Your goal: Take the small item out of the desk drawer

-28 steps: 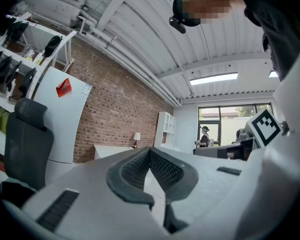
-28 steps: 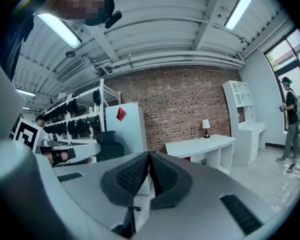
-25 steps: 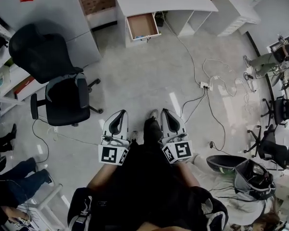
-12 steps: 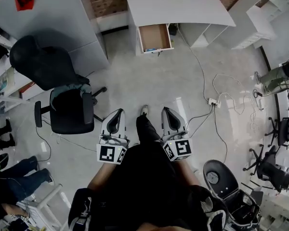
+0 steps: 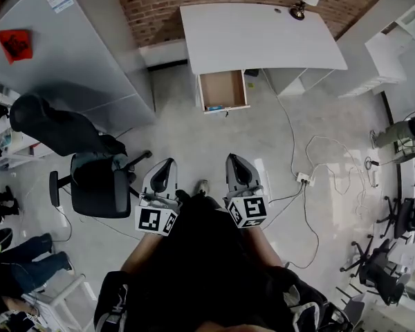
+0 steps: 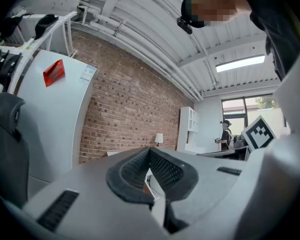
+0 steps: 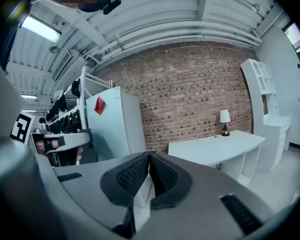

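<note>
Facing: the desk drawer point(image 5: 223, 90) lies straight ahead of me across the floor, well apart from both grippers. It stands pulled out from under the left end of the white worktop point(image 5: 263, 37).
Drawer axis: its long side runs toward me, open side up, with the front wall nearest me.
Small item: a bluish thing point(image 5: 215, 107) lies inside the drawer against the front wall, toward its left corner. It is too small from here for me to say what it is. It seems to stretch along that wall, crosswise to my line of approach.
Left gripper: the left gripper point(image 5: 166, 171) is clenched, its pads meeting at the tips with nothing between them. I hold it low beside my left leg, pointing forward.
Right gripper: the right gripper point(image 5: 236, 168) is also clenched and empty. It is level with the other and aimed at the brick wall and the worktop.
Nearer gripper: the drawer sits between the two grippers' lines but closer to the right one's, so I judge the right gripper better placed for the reach.
Next move: nothing is within reach yet, so I judge that a walk-up comes first. After that the jaws must part and come down from above, just behind the front wall, closing across the item's short side.
Watch for: cables point(image 5: 297, 164) trail over the floor on my right and an office chair point(image 5: 100, 178) stands on my left. The lane between them looks passable.
</note>
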### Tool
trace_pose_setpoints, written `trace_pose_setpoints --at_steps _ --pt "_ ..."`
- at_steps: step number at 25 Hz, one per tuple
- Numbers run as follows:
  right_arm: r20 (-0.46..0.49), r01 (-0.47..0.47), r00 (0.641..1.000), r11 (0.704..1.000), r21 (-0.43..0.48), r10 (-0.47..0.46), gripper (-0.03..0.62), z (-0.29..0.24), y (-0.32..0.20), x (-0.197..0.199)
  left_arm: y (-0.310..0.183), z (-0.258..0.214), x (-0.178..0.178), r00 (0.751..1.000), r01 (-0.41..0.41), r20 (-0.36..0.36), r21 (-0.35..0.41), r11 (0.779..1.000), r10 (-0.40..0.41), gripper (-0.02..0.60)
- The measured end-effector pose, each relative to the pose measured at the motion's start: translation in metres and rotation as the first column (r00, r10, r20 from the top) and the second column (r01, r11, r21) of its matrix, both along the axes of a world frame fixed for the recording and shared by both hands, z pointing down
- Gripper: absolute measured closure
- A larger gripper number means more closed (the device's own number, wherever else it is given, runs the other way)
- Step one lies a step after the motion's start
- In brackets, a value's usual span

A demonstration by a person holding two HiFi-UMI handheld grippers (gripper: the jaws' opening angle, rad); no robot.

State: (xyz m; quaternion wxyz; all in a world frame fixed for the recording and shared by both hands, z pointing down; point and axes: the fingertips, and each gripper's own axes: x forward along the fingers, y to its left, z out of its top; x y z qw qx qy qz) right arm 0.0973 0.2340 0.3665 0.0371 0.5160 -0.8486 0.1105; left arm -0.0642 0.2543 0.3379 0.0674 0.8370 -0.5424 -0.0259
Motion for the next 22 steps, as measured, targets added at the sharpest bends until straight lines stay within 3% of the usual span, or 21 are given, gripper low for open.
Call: trace_pose_setpoints --at_steps 7,17,22 --pt "0.0 0.025 1.0 0.996 -0.08 -0.025 0.568 0.032 -0.078 0.002 -0.075 0.013 0.016 1.0 -0.002 0.004 -0.037 0.999 0.002 0.574" --pt "-0.064 0.003 0.998 0.987 -0.163 -0.013 0.568 0.096 -0.207 0.003 -0.211 0.05 0.029 0.998 -0.068 0.004 -0.05 0.996 0.069 0.574" --pt "-0.115 0.012 0.992 0.953 -0.302 -0.049 0.559 0.151 -0.273 -0.006 -0.282 0.072 0.025 0.997 -0.076 0.007 -0.114 0.991 0.077 0.574"
